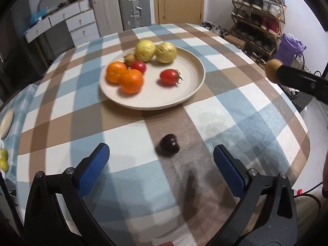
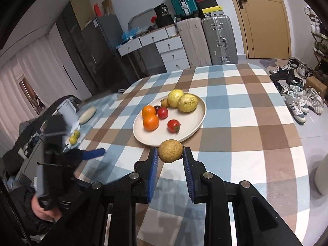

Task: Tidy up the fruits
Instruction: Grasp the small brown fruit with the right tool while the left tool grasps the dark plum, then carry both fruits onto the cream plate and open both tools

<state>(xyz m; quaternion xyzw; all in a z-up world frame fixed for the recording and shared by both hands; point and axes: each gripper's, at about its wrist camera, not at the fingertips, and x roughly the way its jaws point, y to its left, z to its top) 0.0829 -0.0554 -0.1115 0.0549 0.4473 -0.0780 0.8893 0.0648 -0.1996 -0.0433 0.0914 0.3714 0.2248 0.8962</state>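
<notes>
A cream plate (image 1: 190, 86) (image 2: 196, 121) on the checked tablecloth holds two oranges (image 1: 125, 75) (image 2: 150, 116), two tomatoes (image 1: 169, 76) (image 2: 173, 125), two yellow-green fruits (image 1: 155, 51) (image 2: 184, 100) and a small brown fruit (image 1: 130, 58). A dark plum-like fruit (image 1: 168, 144) lies on the cloth between the fingers of my open left gripper (image 1: 162, 157), just ahead of them. My right gripper (image 2: 170, 153) is shut on a brown round fruit (image 2: 170, 150), held above the cloth near the plate's front rim; it also shows in the left wrist view (image 1: 273, 70).
A small dish (image 1: 7, 123) (image 2: 87, 112) and small yellow-green fruits (image 1: 4, 160) (image 2: 74, 137) sit at the table's left side. Suitcases (image 2: 205, 41), drawers and a shoe rack (image 1: 258, 16) stand beyond the table.
</notes>
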